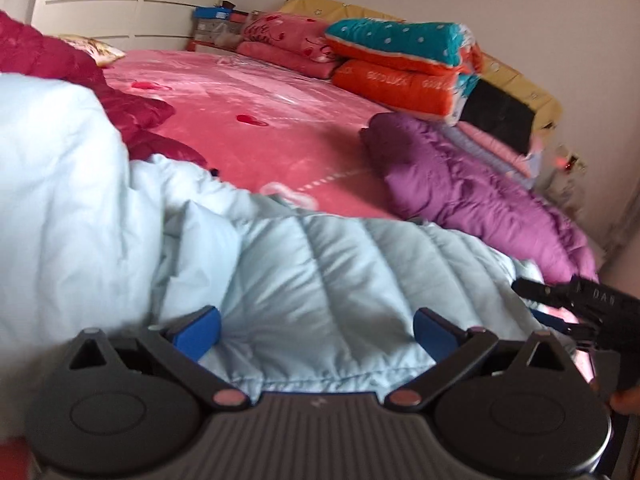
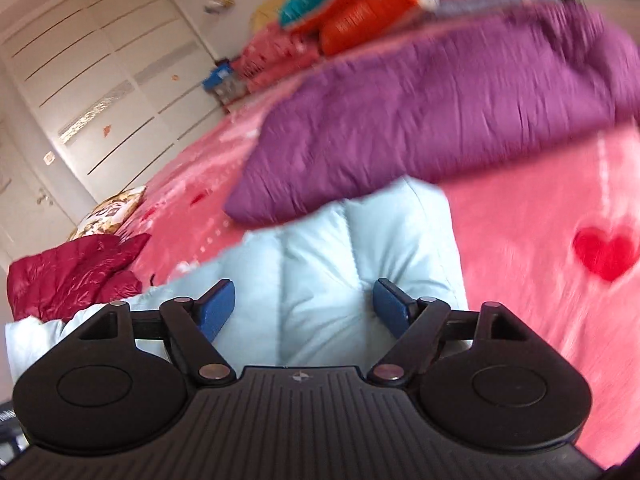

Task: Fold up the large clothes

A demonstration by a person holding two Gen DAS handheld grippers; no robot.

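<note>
A pale blue quilted down jacket (image 1: pixel 320 264) lies bunched on the pink bed, piled high at the left. My left gripper (image 1: pixel 316 330) hovers over its near hem with blue pads wide apart and only loose fabric below them. The right gripper shows as a black body (image 1: pixel 592 308) at the right edge of that view. In the right wrist view my right gripper (image 2: pixel 304 308) stands open above a quilted end of the same jacket (image 2: pixel 340 256), pads clear of the cloth.
A purple down coat (image 1: pixel 480 196) (image 2: pixel 420 112) lies just beyond the blue jacket. A dark red coat (image 1: pixel 132 112) (image 2: pixel 68 276) is at the left. Folded quilts (image 1: pixel 404 64) stack at the far right of the pink heart-patterned bedspread (image 1: pixel 260 120). White wardrobe doors (image 2: pixel 100 68) stand behind.
</note>
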